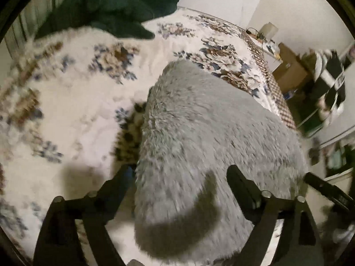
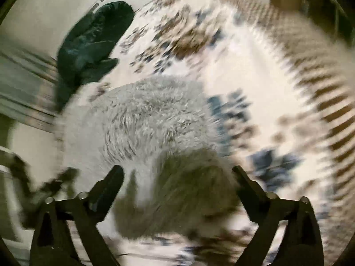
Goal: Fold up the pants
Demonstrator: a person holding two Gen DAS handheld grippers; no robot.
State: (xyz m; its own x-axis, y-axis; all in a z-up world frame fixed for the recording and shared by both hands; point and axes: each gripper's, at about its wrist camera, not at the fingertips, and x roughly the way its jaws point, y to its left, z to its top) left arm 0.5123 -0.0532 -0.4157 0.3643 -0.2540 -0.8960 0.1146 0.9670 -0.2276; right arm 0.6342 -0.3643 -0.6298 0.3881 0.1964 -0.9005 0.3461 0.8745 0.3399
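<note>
I am looking down through both wrist cameras at a bed covered with a white fleecy bedspread printed with blue and brown flowers [image 1: 73,110]. The fluffy light grey pants [image 1: 210,146] are lying on this bedspread as a thick folded bundle, and in the left wrist view the bundle is reaching from the middle of the picture down to the bottom edge, between the two fingers. My left gripper [image 1: 179,173] is hanging over the near part of the pants with its jaws standing wide apart; its pads are not pressing the fabric, so it is holding nothing. Its shadow is falling on the grey fur just below. My right gripper [image 2: 177,173] is also standing wide open above the pants [image 2: 146,119], with the near end of the bundle lying under the gap between its fingers and nothing clamped. The right wrist view is strongly blurred, so I cannot tell the fine details of the fabric edges there. A crumpled dark green garment [image 1: 115,6] is lying at the far side of the bed, well apart from the grey pants, and I am seeing it too in the right wrist view [image 2: 93,42]. At the right of the left wrist view, beside the bed, a brown cardboard box [image 1: 290,66] is standing.
</note>
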